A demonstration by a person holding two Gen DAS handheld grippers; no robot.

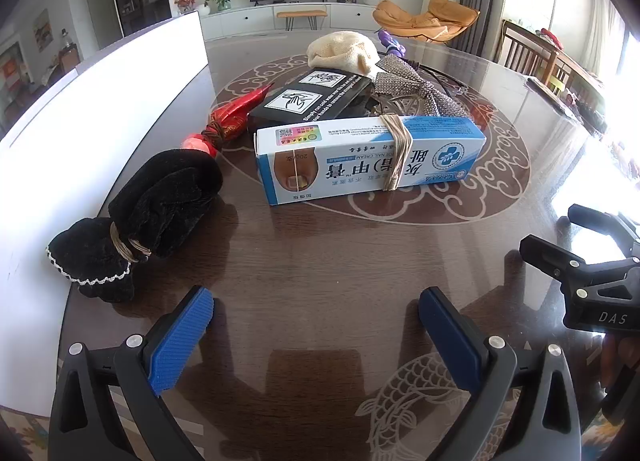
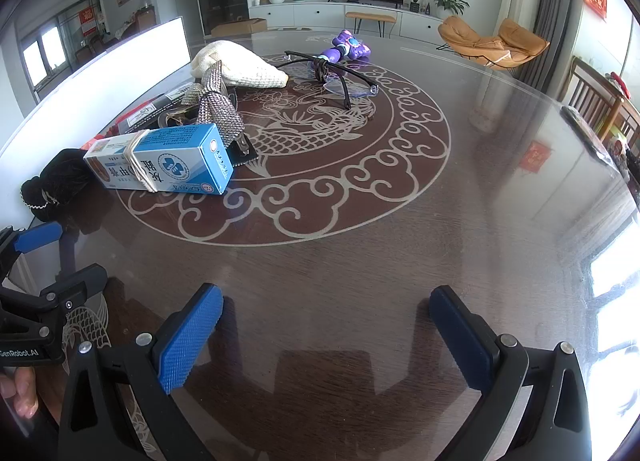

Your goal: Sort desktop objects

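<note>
So the blue-and-white cream box (image 1: 370, 155) is taken as the anchor here. It's laid on its side on the dark glass-topped table (image 1: 320, 281), inside the pale cloud-pattern ring, with a rubber band (image 1: 398, 153) wrapped around its middle.

Just behind the box, a flat black packet (image 1: 312, 99) with white hand drawings can be seen, touching or nearly touching it. Off the box's left end, a red foil cone thing (image 1: 232, 119) is laid. Further to the left of the box and nearer the camera, a black velvet pouch (image 1: 136, 221) tied with a gold band is parked right against the white board (image 1: 80, 133).

Behind the box, a rhinestone bow (image 2: 216, 109) is draped, and behind that a cream knitted cloth (image 2: 240, 67) is bunched up. Further back and to the right of the box, black-framed glasses (image 2: 340, 79) and a purple toy (image 2: 346, 45) are found close together.

The left gripper (image 1: 316, 325) is spread wide with nothing between its blue pads, hovering over bare table in front of the box. The right gripper (image 2: 326, 323) is also held released and empty, off to the box's right and nearer the camera. A bit of a hand (image 2: 18, 393) is caught at the left edge of the right wrist view.
</note>
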